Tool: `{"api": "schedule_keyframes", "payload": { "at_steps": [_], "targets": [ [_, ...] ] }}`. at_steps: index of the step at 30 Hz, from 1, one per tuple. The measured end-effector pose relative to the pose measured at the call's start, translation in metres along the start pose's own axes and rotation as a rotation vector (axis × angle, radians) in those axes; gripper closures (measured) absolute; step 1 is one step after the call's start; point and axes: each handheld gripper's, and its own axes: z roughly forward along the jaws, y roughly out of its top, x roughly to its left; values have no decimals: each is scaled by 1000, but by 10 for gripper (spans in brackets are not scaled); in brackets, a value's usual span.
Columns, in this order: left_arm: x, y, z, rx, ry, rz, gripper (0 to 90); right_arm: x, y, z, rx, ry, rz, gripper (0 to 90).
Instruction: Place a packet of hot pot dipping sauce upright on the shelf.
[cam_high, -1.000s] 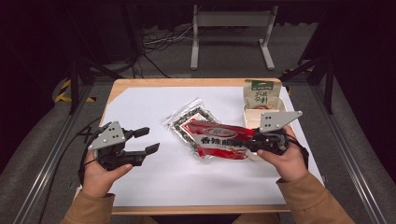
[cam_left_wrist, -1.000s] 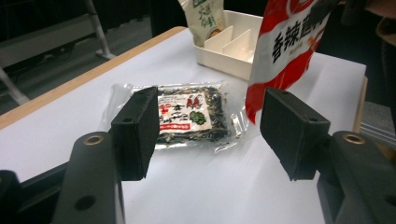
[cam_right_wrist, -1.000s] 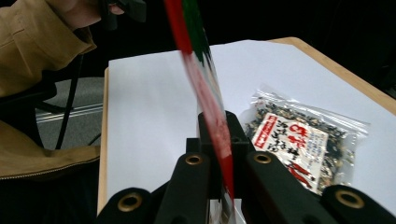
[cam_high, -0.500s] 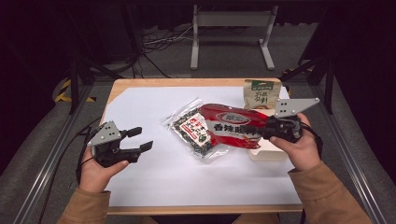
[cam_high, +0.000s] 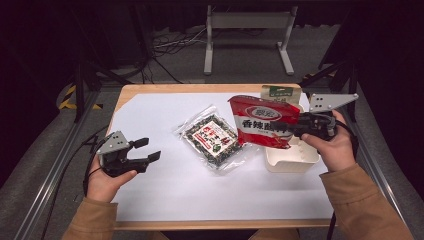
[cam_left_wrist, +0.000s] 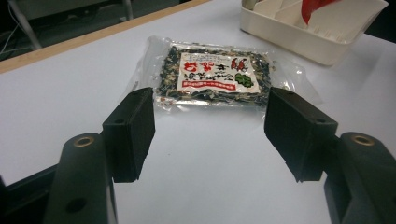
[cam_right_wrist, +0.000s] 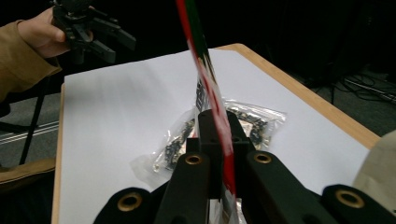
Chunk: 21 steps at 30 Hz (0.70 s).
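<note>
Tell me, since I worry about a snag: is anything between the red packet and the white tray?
Nothing visible. The red packet, clamped in the right hand-held gripper, hangs beside the white tray's open top; a green-topped pouch stands at the tray's far end.

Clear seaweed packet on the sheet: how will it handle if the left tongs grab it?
The clear seaweed packet lies flat with crinkled film edges, so it is probably floppy and light. Its glossy film may slip, so gripping an edge seam seems safer. The left tongs stand open, short of it.
</note>
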Motion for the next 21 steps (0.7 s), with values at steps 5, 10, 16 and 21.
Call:
{"api": "schedule_keyframes", "payload": {
  "at_steps": [5, 10, 16, 21],
  "targets": [
    [4, -6, 4, 13, -4, -18, 335, -15, 0, -7, -2, -34, 3, 894],
    [8, -10, 5, 21, -2, -21, 328, -29, -2, -12, -5, -62, 3, 894],
    [11, -15, 5, 30, 5, -39, 326, -44, -4, -16, 0, -77, -1, 894],
    [11, -17, 4, 36, 9, -44, 323, -53, -5, -19, -1, -90, 4, 894]
  ]
}}
